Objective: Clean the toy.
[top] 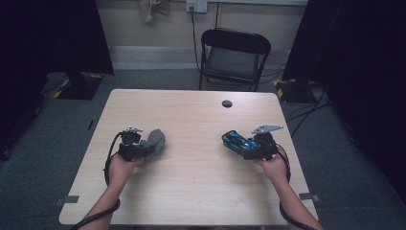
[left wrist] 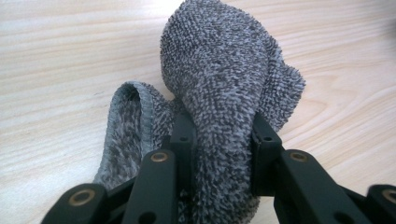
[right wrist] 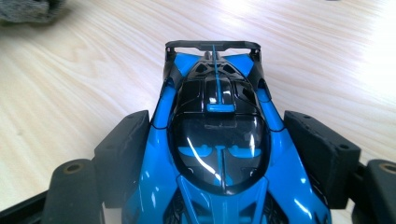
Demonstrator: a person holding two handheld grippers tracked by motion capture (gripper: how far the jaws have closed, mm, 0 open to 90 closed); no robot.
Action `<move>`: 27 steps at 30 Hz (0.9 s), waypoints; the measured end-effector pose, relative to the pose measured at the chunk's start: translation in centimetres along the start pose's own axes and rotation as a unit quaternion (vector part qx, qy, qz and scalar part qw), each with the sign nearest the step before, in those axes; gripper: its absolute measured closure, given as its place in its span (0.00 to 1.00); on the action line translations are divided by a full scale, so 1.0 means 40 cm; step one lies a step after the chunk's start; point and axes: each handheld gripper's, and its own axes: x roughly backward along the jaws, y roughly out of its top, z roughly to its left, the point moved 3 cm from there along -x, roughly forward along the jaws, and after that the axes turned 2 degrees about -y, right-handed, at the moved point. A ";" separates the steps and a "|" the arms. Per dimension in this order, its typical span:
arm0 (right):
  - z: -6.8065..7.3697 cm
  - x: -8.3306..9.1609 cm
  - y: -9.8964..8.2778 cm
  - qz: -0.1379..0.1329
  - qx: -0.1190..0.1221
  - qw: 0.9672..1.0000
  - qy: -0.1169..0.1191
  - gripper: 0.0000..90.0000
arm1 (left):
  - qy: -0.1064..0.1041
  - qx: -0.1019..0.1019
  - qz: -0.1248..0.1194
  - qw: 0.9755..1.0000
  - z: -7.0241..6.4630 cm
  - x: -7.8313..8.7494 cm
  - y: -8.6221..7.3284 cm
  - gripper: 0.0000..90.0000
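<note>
left gripper (top: 145, 149) clamped on grey cloth (left wrist: 224, 93), left-centre of table (top: 191, 191) | right gripper (top: 239, 143) pinching blue toy car (right wrist: 219, 140) by its sides, right-centre | both picked up, well apart; wiping the car looks not yet begun

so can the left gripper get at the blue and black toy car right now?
Probably not as is: the left gripper is shut on the grey terry cloth, and the blue and black toy car sits clamped in the right gripper across the table.

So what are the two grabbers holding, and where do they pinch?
The left gripper pinches a bunched grey towel near its lower end. The right gripper clamps a blue toy car by its sides.
</note>
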 end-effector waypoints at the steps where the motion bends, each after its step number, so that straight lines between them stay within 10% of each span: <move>1: -0.005 0.001 -0.003 0.001 -0.001 1.000 -0.003 0.28 | -0.001 0.001 0.002 1.000 0.002 -0.002 -0.002 0.77; 27: -0.086 -0.027 -0.108 0.030 -0.028 0.998 -0.044 0.28 | 0.006 -0.001 0.011 1.000 0.019 -0.023 -0.012 0.75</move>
